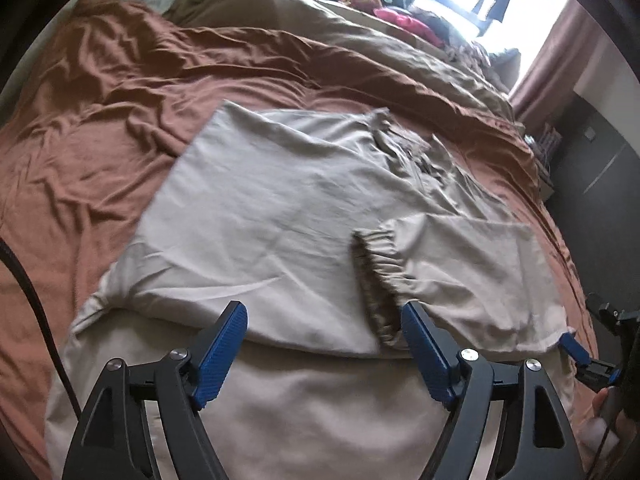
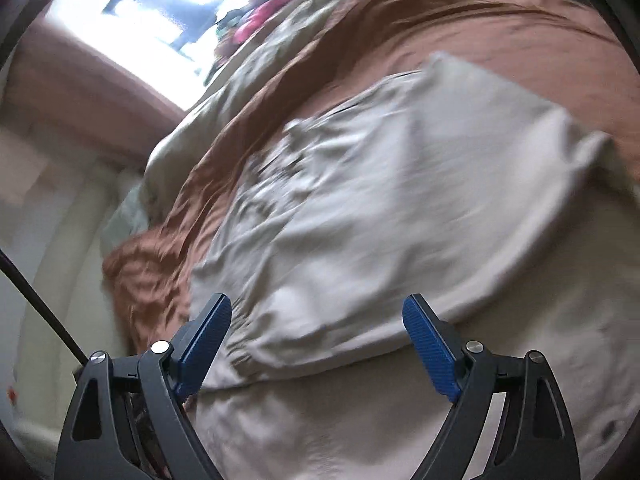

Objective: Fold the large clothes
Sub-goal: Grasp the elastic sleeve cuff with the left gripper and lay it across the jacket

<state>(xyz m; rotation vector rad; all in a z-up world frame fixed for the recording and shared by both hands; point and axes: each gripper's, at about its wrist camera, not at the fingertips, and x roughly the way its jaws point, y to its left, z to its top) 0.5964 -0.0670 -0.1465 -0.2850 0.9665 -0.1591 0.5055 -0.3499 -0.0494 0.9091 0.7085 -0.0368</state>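
Observation:
A large pale beige garment (image 1: 260, 200) lies spread on the rust-brown bed sheet (image 1: 92, 128), with its upper layer folded over a lower one. A sleeve with a gathered elastic cuff (image 1: 376, 276) lies across it on the right. My left gripper (image 1: 324, 312) hovers open over the fold's near edge, and its pads press on nothing. The right gripper's blue fingertip (image 1: 576, 348) shows at the sleeve's near right corner. In the blurred right wrist view the right gripper (image 2: 318, 300) stands open above the garment (image 2: 380, 200), with nothing held.
A beige duvet (image 1: 320, 36) is bunched at the back of the bed. A pile of colourful clothes (image 1: 404, 20) sits near the bright window. A dark cabinet (image 1: 592, 168) stands off the bed's right edge. A black cable (image 1: 28, 288) hangs at the left. A hand (image 1: 612, 424) is at lower right.

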